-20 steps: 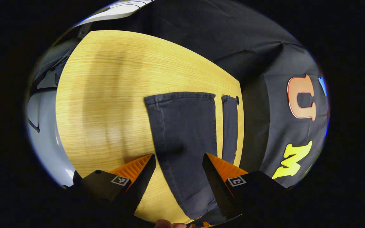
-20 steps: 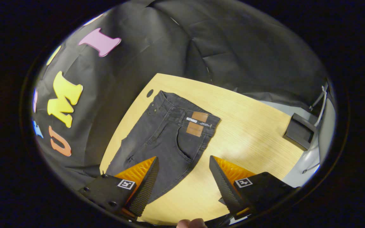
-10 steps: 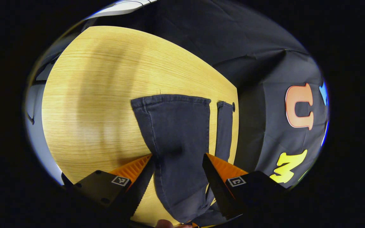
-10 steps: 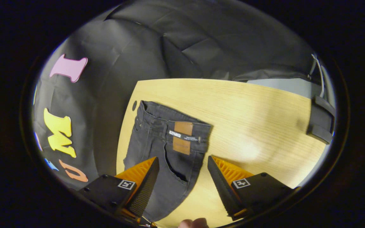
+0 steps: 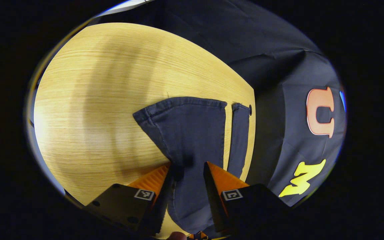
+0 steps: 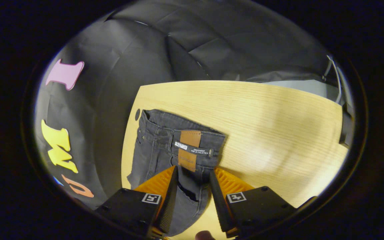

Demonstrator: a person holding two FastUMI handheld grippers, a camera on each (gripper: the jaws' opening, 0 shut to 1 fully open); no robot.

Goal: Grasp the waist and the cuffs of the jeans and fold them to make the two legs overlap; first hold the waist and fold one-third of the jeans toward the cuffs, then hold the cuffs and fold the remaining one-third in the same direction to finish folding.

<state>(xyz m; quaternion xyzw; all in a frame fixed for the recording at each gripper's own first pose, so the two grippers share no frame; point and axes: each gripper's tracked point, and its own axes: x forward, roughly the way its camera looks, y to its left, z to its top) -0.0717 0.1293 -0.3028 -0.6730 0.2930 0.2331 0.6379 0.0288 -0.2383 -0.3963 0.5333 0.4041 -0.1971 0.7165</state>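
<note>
Dark jeans spread flat on a pale wooden table, close along the table edge that meets the black cloth wall. In the left gripper view, two cuffs pointing away from the camera: the wide near leg with its hem pulled slightly askew toward the left corner, the narrow strip of the far leg just beside it, a thin line of bare wood between. Left gripper low over the near leg, jaws drawn in narrow with a bunched ridge of denim rising between the fingertips; cannot tell whether both fingers actually press the cloth. A small dark hole in the tabletop near the far cuff. In the right gripper view, the waist end of the jeans lying with the band toward the far side of the table, a brown leather patch and a white label on the band, a pocket opening just below. Right gripper set over the cloth just below the patch, jaws narrow, denim between the fingertips; cannot tell whether closed on the fabric or merely straddling it. A fingertip at the bottom edge of the same view. Grey floor past the table's far side.
</note>
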